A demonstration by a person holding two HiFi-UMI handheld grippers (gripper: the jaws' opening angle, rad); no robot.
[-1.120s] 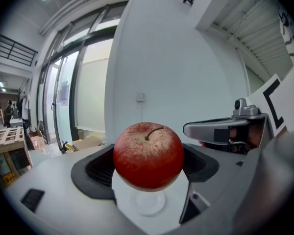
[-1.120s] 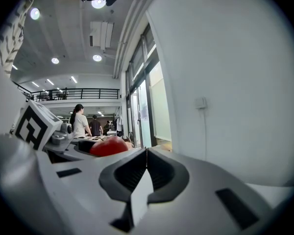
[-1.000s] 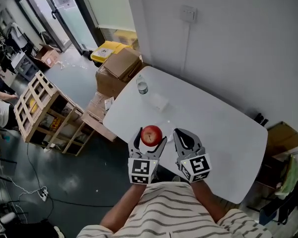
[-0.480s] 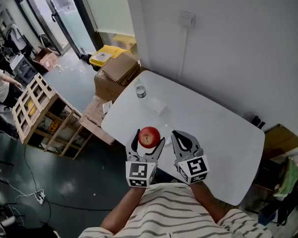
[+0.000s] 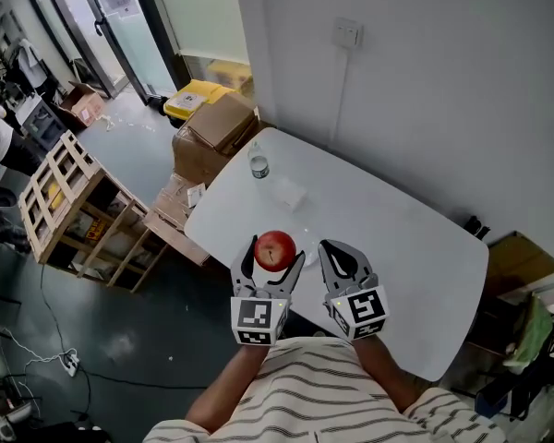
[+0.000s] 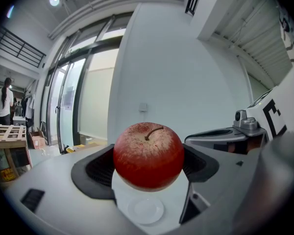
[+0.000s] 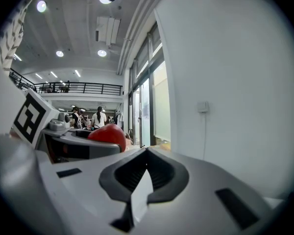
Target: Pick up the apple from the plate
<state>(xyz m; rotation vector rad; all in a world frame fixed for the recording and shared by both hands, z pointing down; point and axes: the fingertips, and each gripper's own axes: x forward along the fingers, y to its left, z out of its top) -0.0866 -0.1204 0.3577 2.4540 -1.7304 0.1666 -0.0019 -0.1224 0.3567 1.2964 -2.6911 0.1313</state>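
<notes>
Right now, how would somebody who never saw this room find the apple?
Find the white table by the wall; at its near edge two grippers are side by side. The apple is the round red thing squeezed between the fingers of the left gripper; the right gripper beside it is shut and empty.

White table (image 5: 397,238) by white wall (image 5: 425,81) — cardboard boxes (image 5: 217,123), wooden pallet (image 5: 55,201), glass doors (image 5: 120,7); grey floor (image 5: 129,330).

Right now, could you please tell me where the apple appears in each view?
Head view: apple lower centre, held in the left tongs.
Left gripper view: apple dead centre, clamped between the jaws.
Right gripper view: apple left of centre, partly behind the left tongs.
Shared landmark: the wall plate, visible in all three.
</notes>
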